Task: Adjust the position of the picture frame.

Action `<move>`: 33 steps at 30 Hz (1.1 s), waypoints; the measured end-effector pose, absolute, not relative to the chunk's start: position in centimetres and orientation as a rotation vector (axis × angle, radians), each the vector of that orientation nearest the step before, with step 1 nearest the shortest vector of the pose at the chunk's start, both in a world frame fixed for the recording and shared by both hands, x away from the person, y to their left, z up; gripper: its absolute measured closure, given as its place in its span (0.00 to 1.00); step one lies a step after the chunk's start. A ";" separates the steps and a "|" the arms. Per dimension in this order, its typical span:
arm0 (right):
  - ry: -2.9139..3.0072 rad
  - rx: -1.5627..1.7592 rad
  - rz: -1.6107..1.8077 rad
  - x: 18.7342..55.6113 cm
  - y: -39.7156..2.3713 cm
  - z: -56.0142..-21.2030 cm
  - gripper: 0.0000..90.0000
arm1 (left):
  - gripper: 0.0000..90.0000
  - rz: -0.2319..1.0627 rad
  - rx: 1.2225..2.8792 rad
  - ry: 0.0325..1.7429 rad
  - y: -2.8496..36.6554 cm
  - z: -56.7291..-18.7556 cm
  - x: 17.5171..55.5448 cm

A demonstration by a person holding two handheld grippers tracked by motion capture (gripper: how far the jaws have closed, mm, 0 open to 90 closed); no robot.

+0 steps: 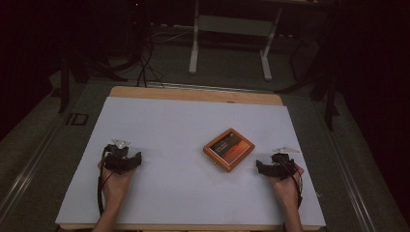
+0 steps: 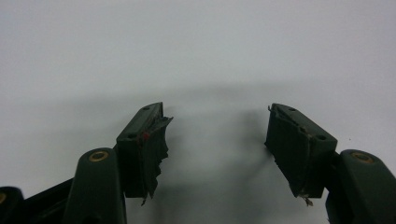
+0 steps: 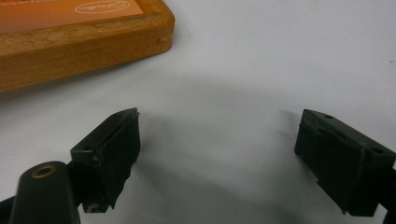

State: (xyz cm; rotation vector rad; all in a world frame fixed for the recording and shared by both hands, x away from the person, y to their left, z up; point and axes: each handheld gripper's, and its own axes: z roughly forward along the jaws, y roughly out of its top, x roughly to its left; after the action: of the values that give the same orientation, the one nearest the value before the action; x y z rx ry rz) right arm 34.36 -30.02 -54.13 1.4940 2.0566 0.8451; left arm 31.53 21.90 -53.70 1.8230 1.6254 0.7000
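Right claw sits low on the counter with its jaws spread wide and nothing between them, just white surface, as the right claw's view makes plain. Just beyond its left jaw lies the wooden-framed box, flat on the counter, one rounded corner nearest the claw; from above, the box rests turned like a diamond, a little right of centre, near the right claw but not touching it. Over on the other side, the left claw is equally released, jaws parted over bare counter, well apart from the box. Now the risks, as I read them: the box lies flat and low, so a claw coming in level could nudge the frame and skid it across the smooth sheet instead of catching it. Its skewed angle means the jaws may meet a corner, not two parallel sides, and the box could pivot out. The torn padding on the jaws looks ragged, so grip on polished wood may be weak and the box could slip once lifted.
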 end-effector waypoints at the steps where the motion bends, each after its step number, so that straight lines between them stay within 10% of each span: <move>1: 2.058 1.495 0.844 34.3 -30.0 -54.1 0.16 | 0.45 0.701 1.815 1.612 21.9 -53.5 31.5; 25: 2.111 1.381 0.868 34.3 -29.5 -52.5 0.44 | 0.52 0.619 1.865 1.414 21.3 -52.8 30.9; 33: 2.151 1.325 0.915 34.1 -28.5 -52.0 0.62 | 0.70 0.542 1.858 1.349 20.6 -52.3 30.3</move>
State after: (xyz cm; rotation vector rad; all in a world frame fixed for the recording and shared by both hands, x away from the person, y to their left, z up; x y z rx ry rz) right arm 34.06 -28.51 -52.04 1.3247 2.1505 0.9150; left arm 30.31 20.60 -52.33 1.8576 1.3485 0.5425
